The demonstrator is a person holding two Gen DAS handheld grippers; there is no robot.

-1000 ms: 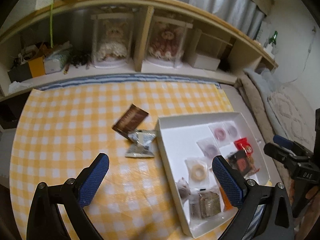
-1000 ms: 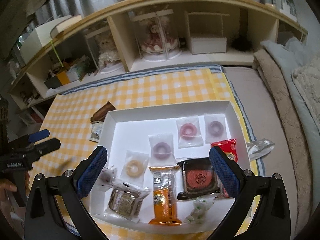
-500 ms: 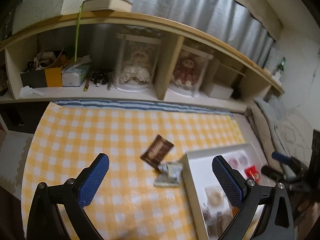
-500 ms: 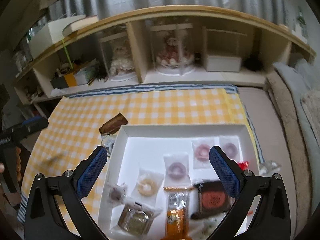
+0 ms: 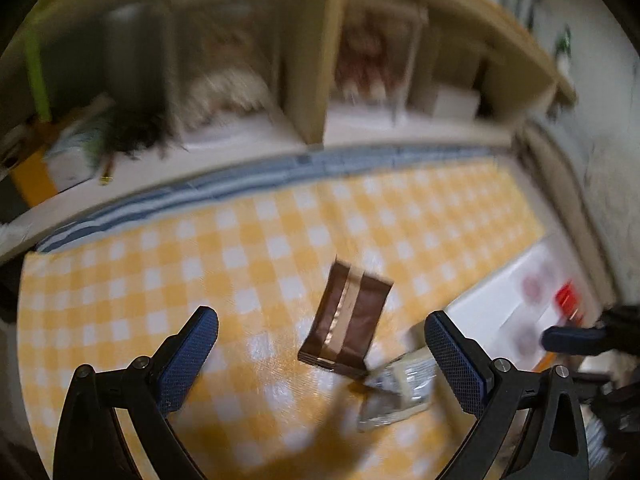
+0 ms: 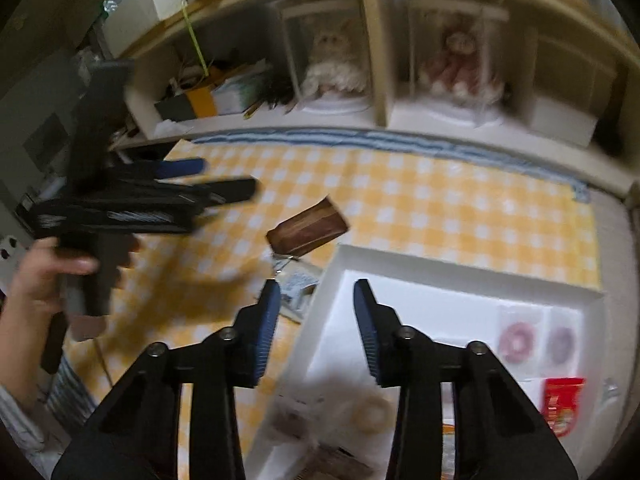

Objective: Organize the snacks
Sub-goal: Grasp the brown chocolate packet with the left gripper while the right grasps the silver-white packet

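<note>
Hovering above the yellow-and-white checked bench (image 5: 240, 264), the left tool (image 5: 322, 346) has its blue-padded fingers spread wide and holds nothing. Between those fingers, lower on the cloth, lies the flat brown foil snack packet with a lighter stripe down its middle (image 5: 346, 318). Its near corner touches a crumpled silver-and-white wrapped snack (image 5: 400, 390), which lies just beside the left wall of the shallow white cardboard tray (image 5: 492, 308). The left view is heavily blurred, so finer detail on the wrappers cannot be read.

The right tool (image 6: 316, 320) hangs over the tray's left wall (image 6: 320, 312), with its blue-padded fingers only partly apart and nothing between them. Inside the tray, toward the right, sit a clear-wrapped pink ring biscuit (image 6: 518, 342) and a clear-wrapped purple ring biscuit (image 6: 560, 344) side by side, with a red snack packet (image 6: 562, 404) just nearer the camera. A pale ring biscuit (image 6: 372, 414) lies close to the right finger, smeared by blur.

From the right view, the person's left hand (image 6: 36, 280) grips the handle of the left tool at the left edge. Behind the bench runs a low wooden shelf unit (image 6: 376, 60) holding two dolls in clear cases.
</note>
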